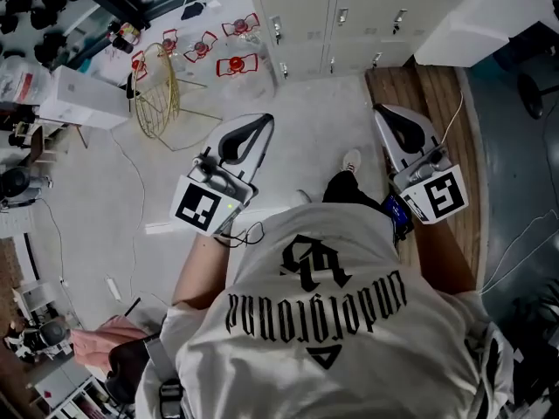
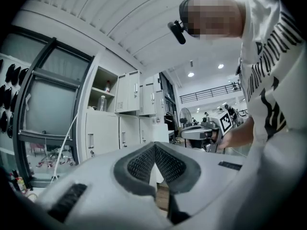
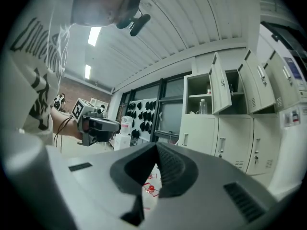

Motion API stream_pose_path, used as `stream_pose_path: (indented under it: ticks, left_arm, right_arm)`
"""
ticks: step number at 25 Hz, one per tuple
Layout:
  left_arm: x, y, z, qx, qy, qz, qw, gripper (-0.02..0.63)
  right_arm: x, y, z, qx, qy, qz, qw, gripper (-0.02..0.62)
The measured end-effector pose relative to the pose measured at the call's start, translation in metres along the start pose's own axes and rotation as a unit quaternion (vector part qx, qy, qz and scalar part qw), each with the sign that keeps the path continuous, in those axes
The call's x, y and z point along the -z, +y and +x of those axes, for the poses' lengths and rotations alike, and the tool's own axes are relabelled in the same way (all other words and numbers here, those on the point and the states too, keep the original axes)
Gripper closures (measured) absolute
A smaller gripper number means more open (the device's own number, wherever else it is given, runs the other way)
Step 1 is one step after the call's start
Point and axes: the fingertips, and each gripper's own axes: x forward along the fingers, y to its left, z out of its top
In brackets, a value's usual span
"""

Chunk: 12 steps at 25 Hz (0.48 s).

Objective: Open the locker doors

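Note:
A bank of pale grey lockers (image 1: 332,16) stands ahead at the top of the head view, well beyond both grippers. In the right gripper view two upper locker doors (image 3: 221,85) hang open, and a bottle (image 3: 202,107) stands in the open compartment. The lower doors (image 3: 225,138) are closed. The left gripper view shows the same lockers (image 2: 122,128) from the side. My left gripper (image 1: 265,120) (image 2: 154,146) points level at them, shut and empty. So does my right gripper (image 1: 378,109) (image 3: 157,145), its pads meeting with nothing between them.
A gold wire frame (image 1: 159,103) and red floor markers (image 1: 236,61) lie at the left, beside a white box (image 1: 83,99). A white counter (image 1: 489,16) juts out at the upper right above a strip of wooden flooring (image 1: 437,94). Cables trail over the grey floor (image 1: 306,120).

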Motion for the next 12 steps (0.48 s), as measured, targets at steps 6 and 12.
stream_pose_path:
  ticks: [6, 12]
  left_arm:
    - [0.004, -0.011, -0.020, 0.013, -0.001, 0.004, 0.9999, 0.600]
    - [0.001, -0.015, -0.020, 0.002, -0.015, 0.012, 0.9998, 0.600]
  right_arm:
    - [0.007, 0.020, -0.022, 0.027, 0.007, -0.003, 1.000, 0.591]
    - [0.005, 0.033, -0.029, 0.024, -0.006, -0.008, 1.000, 0.591]
